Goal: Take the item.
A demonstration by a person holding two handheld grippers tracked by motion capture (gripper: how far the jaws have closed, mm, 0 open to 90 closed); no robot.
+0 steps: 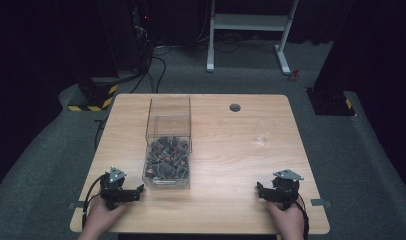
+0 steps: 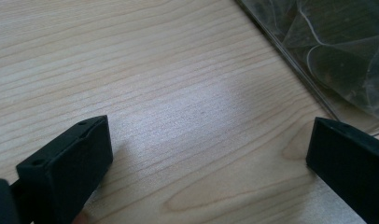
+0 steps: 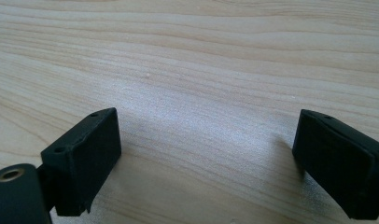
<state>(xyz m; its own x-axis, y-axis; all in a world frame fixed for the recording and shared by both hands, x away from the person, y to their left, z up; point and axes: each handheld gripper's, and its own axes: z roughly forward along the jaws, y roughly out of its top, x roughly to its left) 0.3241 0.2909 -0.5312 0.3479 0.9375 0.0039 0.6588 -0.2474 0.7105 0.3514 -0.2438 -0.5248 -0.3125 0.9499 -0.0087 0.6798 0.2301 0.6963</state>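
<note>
A tall clear plastic box (image 1: 168,145) stands on the wooden table (image 1: 226,150), its lower part filled with several small dark packets (image 1: 166,159). My left gripper (image 1: 122,192) rests on the table just left of the box's near corner, jaws wide apart over bare wood (image 2: 208,149); the box's clear wall (image 2: 327,51) shows at the upper right of the left gripper view. My right gripper (image 1: 277,192) sits near the table's front right edge, open (image 3: 206,158) with nothing between its jaws. A clear glass (image 1: 264,131) stands upright to the right of the box.
A round cable hole (image 1: 235,107) lies near the table's far edge. Beyond the table stand a white desk frame (image 1: 248,30) and dark equipment with yellow-black striped bases (image 1: 93,97). Bare wood stretches between the box and the glass.
</note>
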